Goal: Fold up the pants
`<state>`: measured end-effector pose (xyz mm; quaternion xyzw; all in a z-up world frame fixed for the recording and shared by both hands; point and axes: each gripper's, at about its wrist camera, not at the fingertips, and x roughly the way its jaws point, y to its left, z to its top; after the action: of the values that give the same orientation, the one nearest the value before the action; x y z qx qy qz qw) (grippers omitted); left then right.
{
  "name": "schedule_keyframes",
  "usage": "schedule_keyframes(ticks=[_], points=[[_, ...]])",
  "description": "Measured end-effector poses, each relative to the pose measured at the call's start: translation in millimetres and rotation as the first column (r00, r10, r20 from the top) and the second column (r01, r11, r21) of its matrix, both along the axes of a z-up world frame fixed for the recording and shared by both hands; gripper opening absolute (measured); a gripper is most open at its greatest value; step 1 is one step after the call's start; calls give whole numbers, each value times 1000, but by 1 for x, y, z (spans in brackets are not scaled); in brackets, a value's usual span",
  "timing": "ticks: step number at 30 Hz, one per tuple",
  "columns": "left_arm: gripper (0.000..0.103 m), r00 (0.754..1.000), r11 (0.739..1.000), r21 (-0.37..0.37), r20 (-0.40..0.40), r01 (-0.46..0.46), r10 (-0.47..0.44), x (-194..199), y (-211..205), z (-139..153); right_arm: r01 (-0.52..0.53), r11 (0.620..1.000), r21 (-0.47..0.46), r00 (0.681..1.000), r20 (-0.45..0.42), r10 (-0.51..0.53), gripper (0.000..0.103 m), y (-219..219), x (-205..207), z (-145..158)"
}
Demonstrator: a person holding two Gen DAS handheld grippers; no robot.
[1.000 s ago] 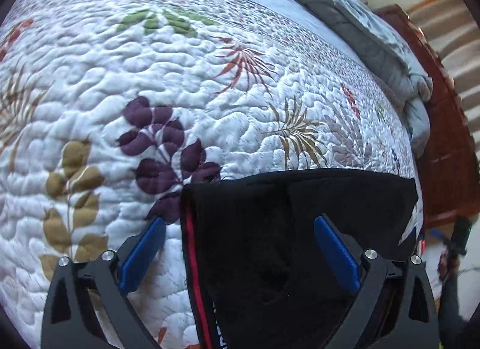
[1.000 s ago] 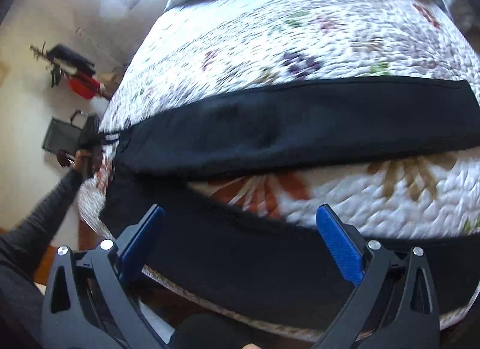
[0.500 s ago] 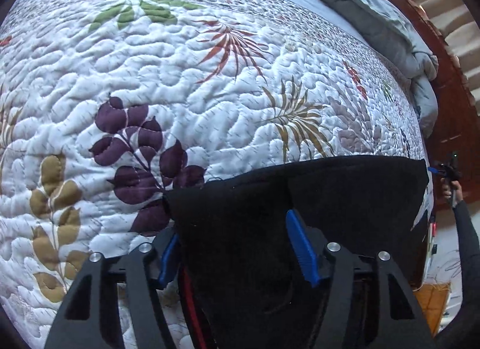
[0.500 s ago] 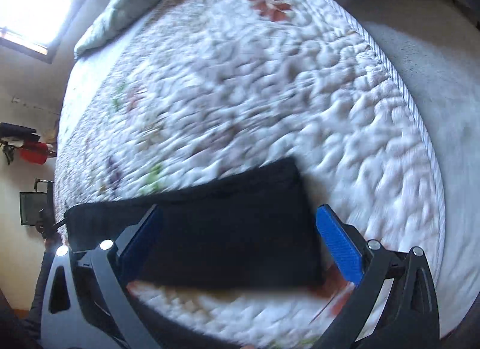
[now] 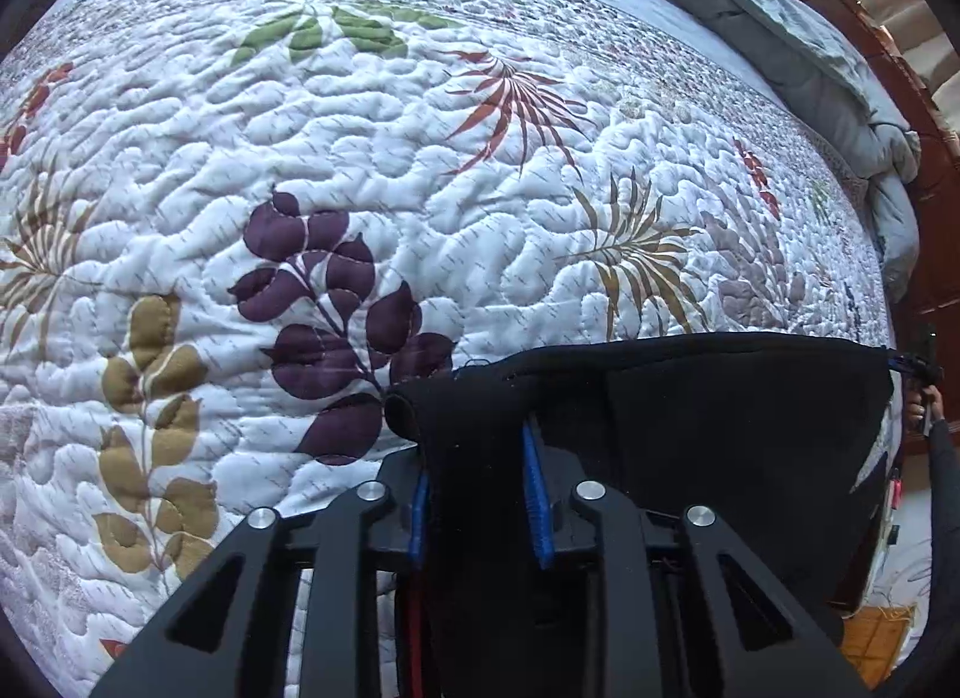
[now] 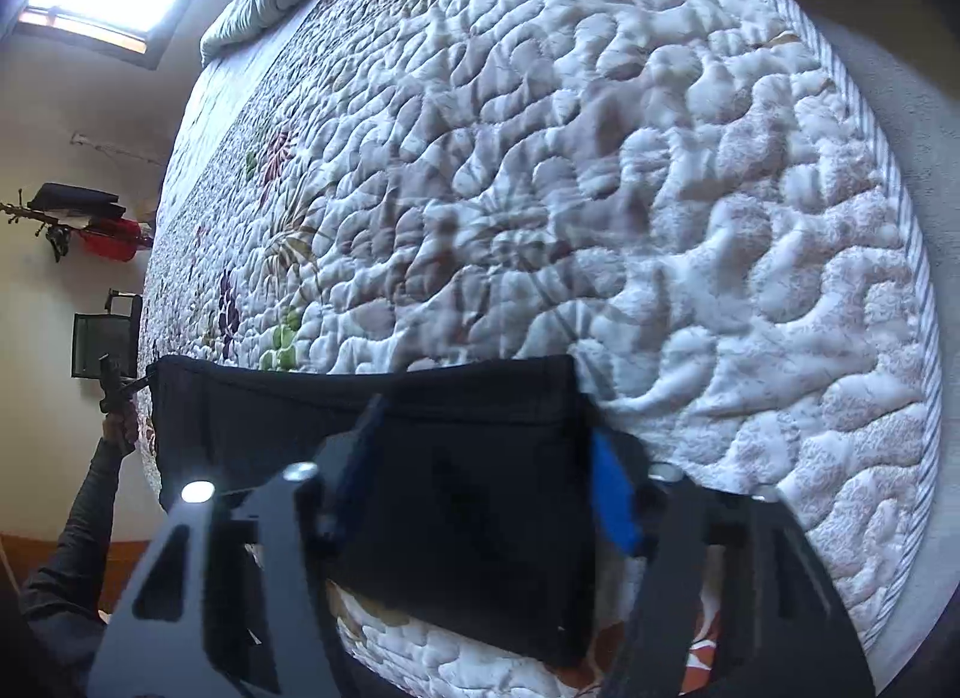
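Observation:
Black pants [image 5: 690, 416] lie stretched along the near edge of a quilted bed. My left gripper [image 5: 474, 488] is shut on one end of the pants, its blue pads pinching the black cloth next to a red side stripe [image 5: 411, 632]. In the right wrist view the pants [image 6: 456, 458] run left from my right gripper [image 6: 486, 476], whose blue fingers [image 6: 612, 494] straddle the other end and are partly closed, the image blurred. The far gripper shows small at each frame's edge [image 5: 921, 362] [image 6: 114, 380].
A white quilt [image 5: 420, 170] with leaf prints covers the bed. A grey duvet [image 5: 828, 56] is bunched at the headboard end. A wooden headboard [image 5: 936, 230] stands at the right. A wall rack with red and black items [image 6: 90, 224] hangs at the left.
My left gripper has closed onto the pants' end. My right gripper swung from the pants' middle to their other end and its fingers have begun to close.

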<state>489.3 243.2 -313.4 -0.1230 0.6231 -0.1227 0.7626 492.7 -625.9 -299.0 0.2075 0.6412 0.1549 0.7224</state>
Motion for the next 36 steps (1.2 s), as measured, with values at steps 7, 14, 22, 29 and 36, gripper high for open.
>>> schedule_keyframes(ticks=[7,14,22,29,36], points=[[12,997,999,52,73,-12,9,-11,-11,33,-44,996,-75,997,54,48,13,20,-10,32],[11,962,1000,20,273,-13,7,-54,-23,115,-38,981,-193,973,217,80,13,29,-59,106],[12,902,998,-57,430,-5,29,-176,-31,160,133,872,-471,851,506,144,16,40,-186,128],[19,941,998,-43,332,-50,62,-266,-23,102,299,694,-655,787,581,209,23,82,-305,58],[63,965,990,-12,221,-140,139,-304,-4,54,374,765,-524,860,504,-74,54,70,-353,20]])
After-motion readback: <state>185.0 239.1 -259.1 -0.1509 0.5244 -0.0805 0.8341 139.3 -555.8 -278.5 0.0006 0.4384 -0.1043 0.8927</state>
